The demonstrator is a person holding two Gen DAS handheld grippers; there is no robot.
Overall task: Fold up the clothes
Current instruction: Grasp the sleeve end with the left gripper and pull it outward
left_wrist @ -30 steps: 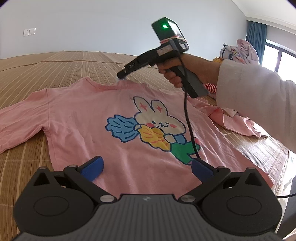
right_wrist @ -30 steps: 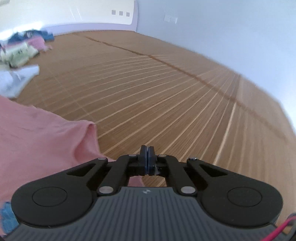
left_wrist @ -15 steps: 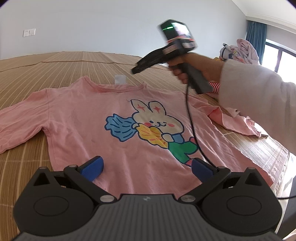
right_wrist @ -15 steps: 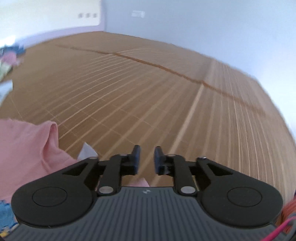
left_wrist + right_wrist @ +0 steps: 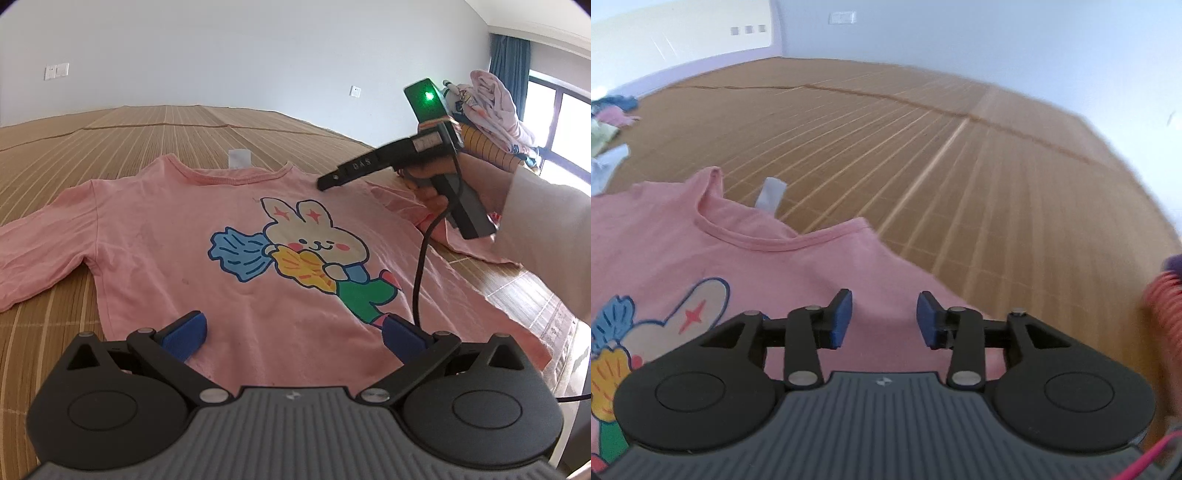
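Pink shirt (image 5: pixel 236 236), long-sleeved knit with a ribbed neckline, lying face up and spread flat on a woven bamboo mat (image 5: pixel 155 129); printed on the chest is a cartoon rabbit (image 5: pixel 314 236) holding blue and yellow pompoms. A white label (image 5: pixel 238 158) sticks out past the collar onto the mat. The shirt's near hem is hidden behind the left gripper (image 5: pixel 293 334), whose blue pads stand wide apart above the fabric, nothing between them. The right gripper (image 5: pixel 884 319), held in a hand (image 5: pixel 430 184) with a pale sleeve, hovers over the shoulder area; its jaws are opening, with no cloth between the pads. One sleeve is partly covered by that hand. Piles of other clothes (image 5: pixel 487 107) at the mat's edges are blurred or cut off. No containers appear.
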